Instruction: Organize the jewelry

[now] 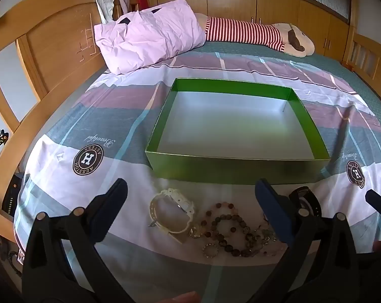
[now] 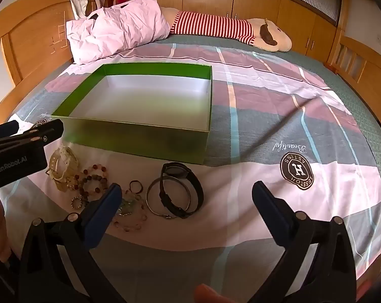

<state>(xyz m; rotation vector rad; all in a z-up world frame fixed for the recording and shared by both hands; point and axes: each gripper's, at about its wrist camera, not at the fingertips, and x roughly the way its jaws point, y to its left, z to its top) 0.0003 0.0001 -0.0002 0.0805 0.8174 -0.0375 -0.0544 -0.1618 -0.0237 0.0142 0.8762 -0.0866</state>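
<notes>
An empty green box (image 1: 237,168) (image 2: 139,141) sits on the bed. Jewelry lies on the bedspread in front of it: a white watch (image 1: 171,213) (image 2: 62,162), brown bead bracelets (image 1: 225,223) (image 2: 94,179), a small beaded ring (image 1: 209,250) (image 2: 76,203), a pale bead bracelet (image 2: 129,217), a small ring (image 2: 135,185), a silver bangle (image 2: 155,200) and a black watch (image 2: 181,189) (image 1: 305,199). My left gripper (image 1: 191,192) is open above the white watch and beads. My right gripper (image 2: 186,193) is open around the black watch and bangle, above them.
A pink pillow (image 1: 150,40) and a striped plush toy (image 1: 256,34) lie at the far end of the bed. A wooden headboard (image 1: 51,40) stands on the left. The bed's near edge runs just behind the jewelry.
</notes>
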